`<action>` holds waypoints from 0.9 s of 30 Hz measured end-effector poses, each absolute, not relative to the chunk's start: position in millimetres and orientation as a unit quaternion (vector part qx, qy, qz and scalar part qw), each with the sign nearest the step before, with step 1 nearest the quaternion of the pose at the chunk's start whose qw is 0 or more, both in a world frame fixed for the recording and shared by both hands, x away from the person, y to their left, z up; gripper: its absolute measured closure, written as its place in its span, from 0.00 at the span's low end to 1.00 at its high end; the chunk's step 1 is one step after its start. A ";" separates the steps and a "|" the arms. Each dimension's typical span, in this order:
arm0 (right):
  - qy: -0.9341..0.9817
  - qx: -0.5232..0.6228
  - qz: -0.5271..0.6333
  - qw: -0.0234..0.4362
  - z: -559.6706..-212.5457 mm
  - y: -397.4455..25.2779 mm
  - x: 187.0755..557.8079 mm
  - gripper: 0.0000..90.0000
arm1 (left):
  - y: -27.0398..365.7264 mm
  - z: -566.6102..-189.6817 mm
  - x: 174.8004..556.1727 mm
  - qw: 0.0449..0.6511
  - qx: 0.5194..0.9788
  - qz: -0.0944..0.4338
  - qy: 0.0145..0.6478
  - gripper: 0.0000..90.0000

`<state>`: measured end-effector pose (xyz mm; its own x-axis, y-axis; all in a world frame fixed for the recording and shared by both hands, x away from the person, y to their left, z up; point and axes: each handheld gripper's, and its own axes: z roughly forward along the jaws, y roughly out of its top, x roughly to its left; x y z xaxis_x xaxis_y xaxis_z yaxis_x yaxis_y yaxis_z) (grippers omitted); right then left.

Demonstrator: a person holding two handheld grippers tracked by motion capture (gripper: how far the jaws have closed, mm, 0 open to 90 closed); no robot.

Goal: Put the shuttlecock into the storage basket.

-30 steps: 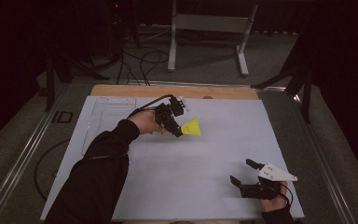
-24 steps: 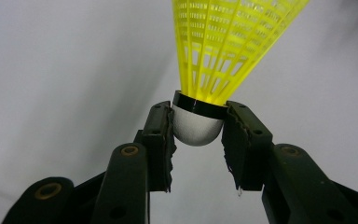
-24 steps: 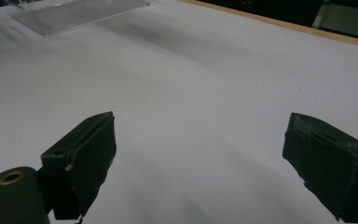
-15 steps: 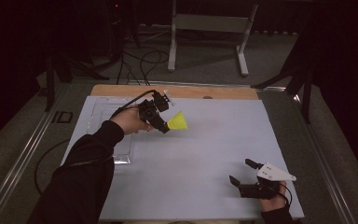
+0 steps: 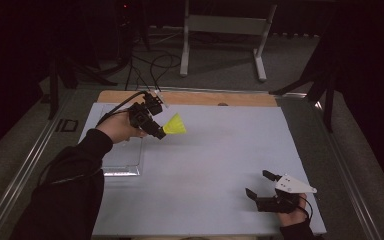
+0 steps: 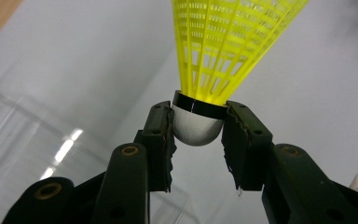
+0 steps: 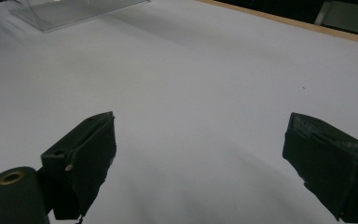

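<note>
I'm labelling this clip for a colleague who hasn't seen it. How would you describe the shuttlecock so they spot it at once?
Start at the white table and go to its far left part. There the left gripper pinches the shuttlecock by its white rounded cork. Its bright yellow skirt is the only vivid colour there.

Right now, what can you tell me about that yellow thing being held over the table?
It is a shuttlecock: a bright yellow plastic-looking skirt of ribs and mesh that flares outward, a narrow black band at its base, and a rounded white nose. The left tongs clamp the nose from both sides, one black pad on each, so the skirt points away from the hand. In the high view it hangs above the white table at the far left, next to a clear plastic box.
</note>
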<state>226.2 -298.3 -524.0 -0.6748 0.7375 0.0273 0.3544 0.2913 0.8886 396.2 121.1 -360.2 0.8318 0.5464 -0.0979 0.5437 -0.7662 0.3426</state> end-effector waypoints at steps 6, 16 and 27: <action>0.779 0.350 0.481 0.199 -524.0 -297.2 226.8 0.11 | 137.1 -353.4 393.8 0.179 0.935 0.008 0.306 0.71; 0.779 0.349 0.482 0.198 -524.1 -297.0 227.3 0.11 | 158.2 -348.3 389.2 0.181 0.928 0.010 0.326 0.71; 0.780 0.348 0.481 0.199 -523.8 -296.3 227.8 0.11 | 187.0 -340.5 381.8 0.178 0.917 0.017 0.355 0.71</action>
<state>227.8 -296.3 -523.8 -0.6790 0.7337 0.0252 0.3513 0.2945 0.8887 381.8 187.0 -340.5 0.7467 0.6583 -0.0954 0.6462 -0.6841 0.3383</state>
